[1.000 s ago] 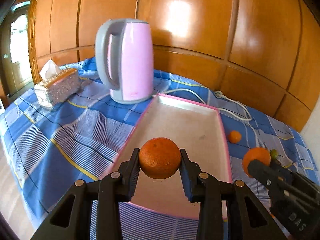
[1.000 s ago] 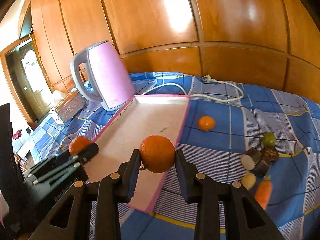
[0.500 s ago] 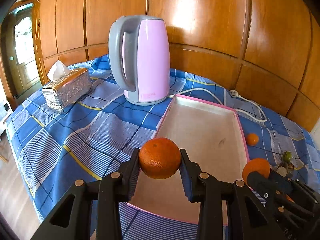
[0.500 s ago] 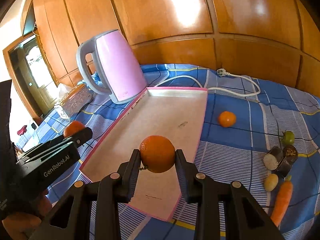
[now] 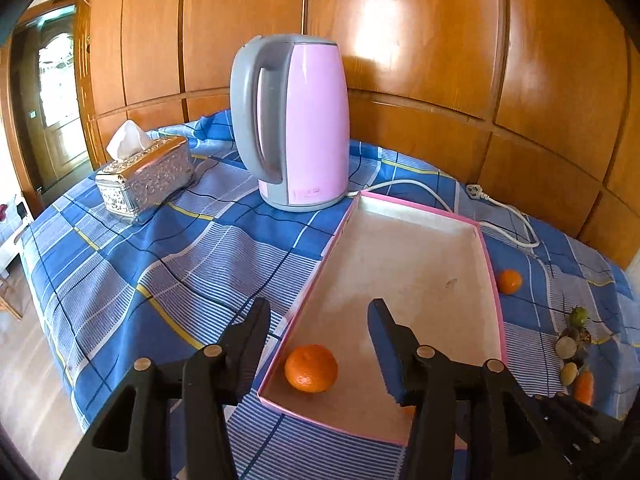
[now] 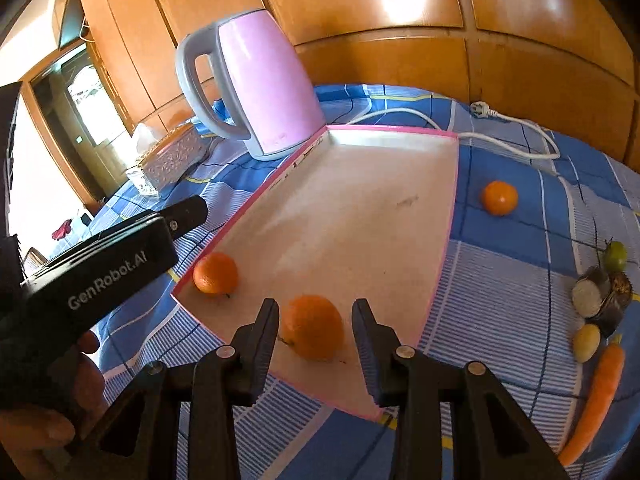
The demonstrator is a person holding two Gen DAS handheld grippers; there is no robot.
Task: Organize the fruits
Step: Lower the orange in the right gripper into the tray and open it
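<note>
A pink-rimmed white tray [image 5: 400, 264] [image 6: 340, 220] lies on the blue checked cloth. One orange [image 5: 311, 368] [image 6: 216, 273] rests in its near left corner, below my left gripper [image 5: 320, 320] [image 6: 188, 212], whose jaws are opening with nothing between them. A second orange [image 6: 312, 326] sits on the tray floor near the front rim, between the fingers of my right gripper [image 6: 315, 320]. Those jaws are opening too, and a gap shows beside the right finger. A smaller orange [image 5: 509, 281] [image 6: 499, 198] lies on the cloth right of the tray.
A pink kettle [image 5: 300, 120] [image 6: 264, 92] stands behind the tray, with its white cord [image 6: 512, 120] trailing right. A silver tissue box [image 5: 148, 176] is at the left. A carrot [image 6: 600, 392], a green fruit [image 6: 615, 255] and small items lie at the right.
Both grippers held an orange above the tray before. Both jaws have parted, and each orange now rests on the tray floor. The right gripper has come lower and closer to the tray.
</note>
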